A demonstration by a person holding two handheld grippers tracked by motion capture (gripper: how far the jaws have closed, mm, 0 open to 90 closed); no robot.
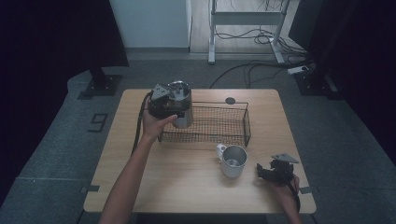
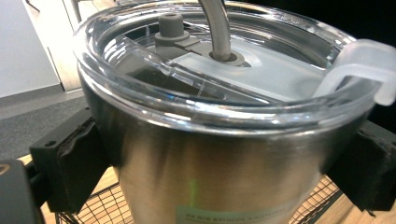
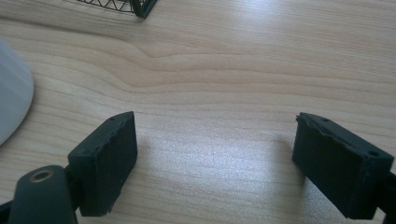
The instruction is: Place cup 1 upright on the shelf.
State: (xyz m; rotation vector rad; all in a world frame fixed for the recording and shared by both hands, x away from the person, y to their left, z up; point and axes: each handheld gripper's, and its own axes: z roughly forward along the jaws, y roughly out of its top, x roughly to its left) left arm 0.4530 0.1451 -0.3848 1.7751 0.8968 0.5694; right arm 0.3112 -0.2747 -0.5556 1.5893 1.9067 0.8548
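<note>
I have the steel tumbler (image 2: pixel 205 163) clamped between my left gripper's (image 1: pixel 169 103) jaws over the wire basket (image 1: pixel 243 140); next, lower and release, while my right gripper (image 3: pixel 215 163) idles with jaws apart, nothing between them.

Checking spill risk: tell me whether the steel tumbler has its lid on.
On. A clear plastic lid with a straw sits across the rim of the stainless steel tumbler clamped in the left gripper.

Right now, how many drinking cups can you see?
2. A steel tumbler with a clear lid is clamped in the left gripper over the wire basket's left end; a white mug stands on the table in front of the basket.
</note>
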